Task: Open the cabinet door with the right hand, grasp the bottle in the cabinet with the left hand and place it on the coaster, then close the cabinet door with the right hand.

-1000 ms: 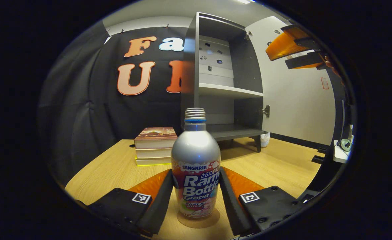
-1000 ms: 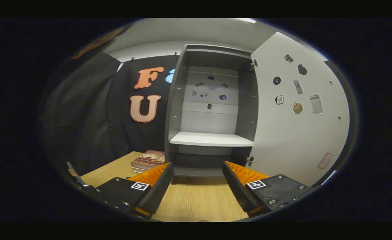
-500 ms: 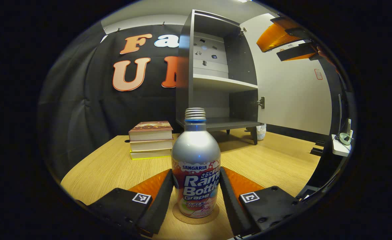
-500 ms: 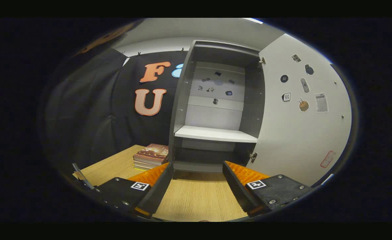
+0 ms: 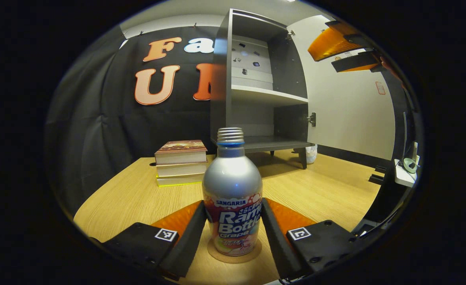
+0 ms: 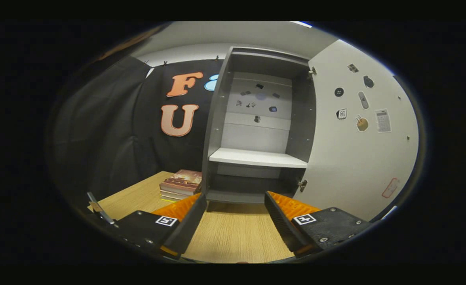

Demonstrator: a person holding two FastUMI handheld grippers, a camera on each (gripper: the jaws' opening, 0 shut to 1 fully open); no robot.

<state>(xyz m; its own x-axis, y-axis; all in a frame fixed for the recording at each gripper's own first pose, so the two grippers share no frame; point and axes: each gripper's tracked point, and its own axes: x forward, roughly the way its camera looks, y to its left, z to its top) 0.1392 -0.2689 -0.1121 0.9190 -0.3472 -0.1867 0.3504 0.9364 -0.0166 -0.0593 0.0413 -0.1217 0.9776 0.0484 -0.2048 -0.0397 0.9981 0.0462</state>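
Since a second ago, bottle (image 5: 232, 198) lowered onto coaster (image 5: 234, 253), left gripper (image 5: 233, 225) clamped at label. Metal, slick, stiff; hold mid-body. Right gripper (image 6: 235, 217) open, empty, cabinet door (image 6: 359, 134) ahead-right.

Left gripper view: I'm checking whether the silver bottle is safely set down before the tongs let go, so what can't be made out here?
- Round brown coaster: its middle is hidden under the silver bottle, so full contact is unclear.
- Left tongs: whether the fingers still press the bottle; the bottle's sides cover the contact.
- White cabinet door: its outer edge is cut off in the right gripper view.
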